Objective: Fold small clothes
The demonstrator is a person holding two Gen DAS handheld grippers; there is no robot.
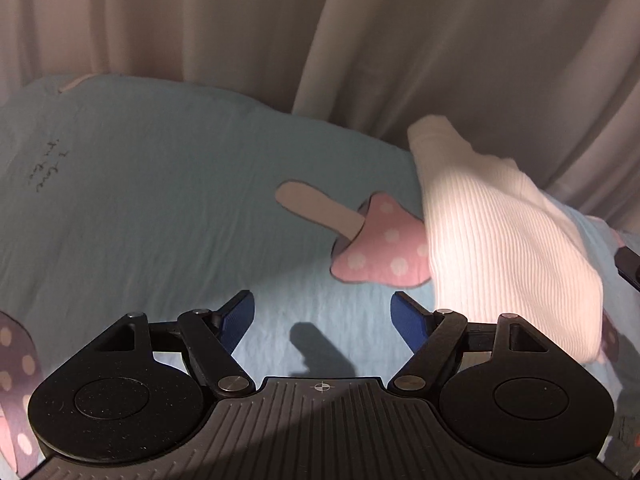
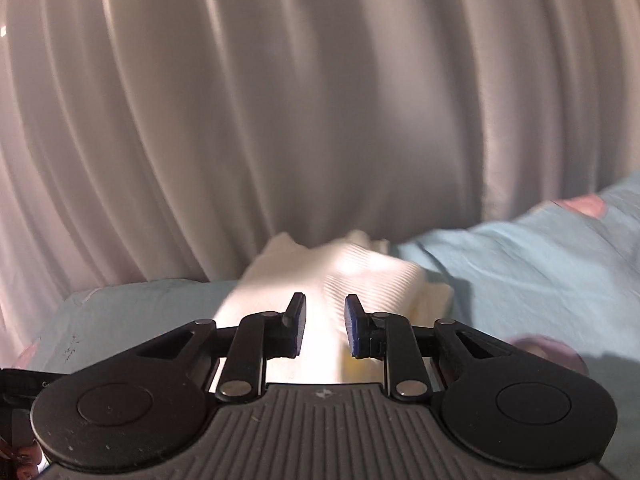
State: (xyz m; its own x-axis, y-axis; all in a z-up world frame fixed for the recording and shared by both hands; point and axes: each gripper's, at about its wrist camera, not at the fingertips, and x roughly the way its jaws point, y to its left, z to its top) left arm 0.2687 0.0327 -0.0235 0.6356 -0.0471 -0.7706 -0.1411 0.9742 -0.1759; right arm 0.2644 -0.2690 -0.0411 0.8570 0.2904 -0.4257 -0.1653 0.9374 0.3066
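While unheld, 1 white garment (image 1: 504, 240).

The folded garment (image 1: 504, 236) lies on the bedsheet (image 1: 160, 200), right of the mushroom print (image 1: 380, 244), before the curtain (image 1: 440, 40).

Left claw (image 1: 322, 320): jaws wide apart, blue pads (image 1: 240, 320) bare, nothing between them. White ribbed garment (image 1: 500, 240): folded, lying on light blue bed sheet (image 1: 140, 200), overlapping pink spotted mushroom print (image 1: 380, 244). Pale curtain (image 1: 440, 40): behind.
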